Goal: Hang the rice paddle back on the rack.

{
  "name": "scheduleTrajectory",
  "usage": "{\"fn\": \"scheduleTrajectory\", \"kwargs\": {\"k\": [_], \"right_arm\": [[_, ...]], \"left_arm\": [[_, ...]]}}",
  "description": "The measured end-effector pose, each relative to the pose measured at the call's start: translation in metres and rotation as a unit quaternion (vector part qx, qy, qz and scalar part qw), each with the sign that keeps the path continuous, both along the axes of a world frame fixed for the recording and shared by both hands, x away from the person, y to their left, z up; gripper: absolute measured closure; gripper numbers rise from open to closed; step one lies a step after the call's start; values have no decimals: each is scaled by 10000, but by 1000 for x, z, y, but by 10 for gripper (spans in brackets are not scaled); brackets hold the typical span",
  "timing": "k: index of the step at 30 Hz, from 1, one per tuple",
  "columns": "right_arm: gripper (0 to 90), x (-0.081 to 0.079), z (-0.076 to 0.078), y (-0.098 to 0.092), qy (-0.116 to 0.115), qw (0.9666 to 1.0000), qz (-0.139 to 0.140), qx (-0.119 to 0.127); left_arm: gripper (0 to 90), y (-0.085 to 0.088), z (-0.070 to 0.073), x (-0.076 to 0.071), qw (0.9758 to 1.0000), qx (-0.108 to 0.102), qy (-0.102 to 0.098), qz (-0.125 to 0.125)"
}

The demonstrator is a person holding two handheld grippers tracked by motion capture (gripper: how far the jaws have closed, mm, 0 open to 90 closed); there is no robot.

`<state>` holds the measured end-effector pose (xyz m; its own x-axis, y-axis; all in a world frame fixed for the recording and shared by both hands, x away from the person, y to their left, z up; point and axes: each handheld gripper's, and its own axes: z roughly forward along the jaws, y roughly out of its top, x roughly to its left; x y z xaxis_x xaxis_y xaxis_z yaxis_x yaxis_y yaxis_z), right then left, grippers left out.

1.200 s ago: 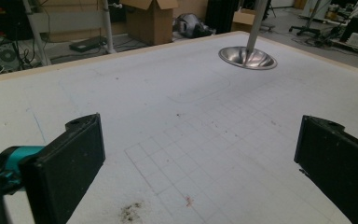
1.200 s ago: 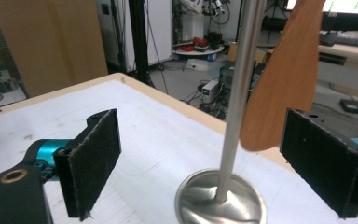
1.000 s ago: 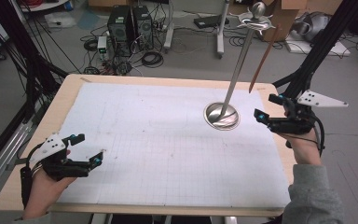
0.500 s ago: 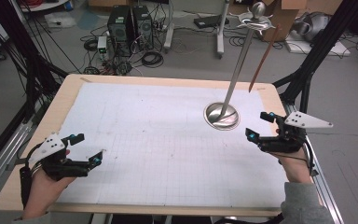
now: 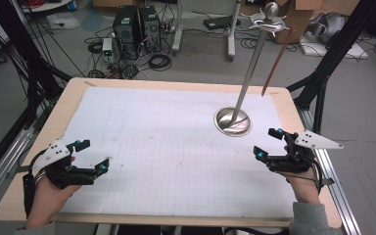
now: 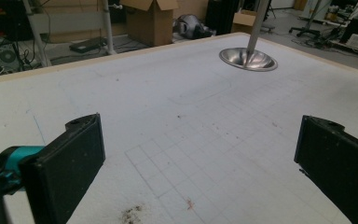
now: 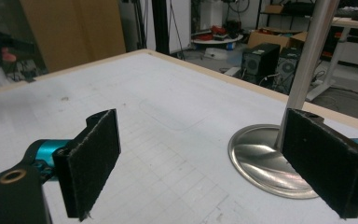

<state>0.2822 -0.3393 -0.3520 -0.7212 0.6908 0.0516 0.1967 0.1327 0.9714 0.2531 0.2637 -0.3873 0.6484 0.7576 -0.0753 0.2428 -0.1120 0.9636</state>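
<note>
stand [image 5: 233,121] | polished metal, round dished base with slim upright pole [image 5: 252,58] rising from its middle, capped by a knob | upright, untouched | base flat on the worktop [image 5: 176,147], toward its far right part | right tool [image 5: 269,142] nearest it, just beside the base, apart

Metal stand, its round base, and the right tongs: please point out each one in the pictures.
metal stand pole [image 5: 248,77], high view, middle of the shaft
round base [image 7: 261,161], right gripper view, shiny dished surface
right tongs [image 5: 268,143], high view, midway between the tips
</note>
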Motion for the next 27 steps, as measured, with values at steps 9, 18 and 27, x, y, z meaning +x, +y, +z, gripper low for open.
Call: {"fn": "scheduleTrajectory", "kwargs": {"k": [9,18,27], "right_arm": [[110,-4,-19,-8,71,9998,-185,71],[110,-15,-34,-17,141,9994,-287,-93],[110,-20,-42,-34,254,9994,-152,173]], "left_arm": [[21,6,0,-1,10000,-23,-4,53],[21,12,-4,-1,9999,-29,48,141],[21,15,-10,1,9999,-20,65,127]]}}
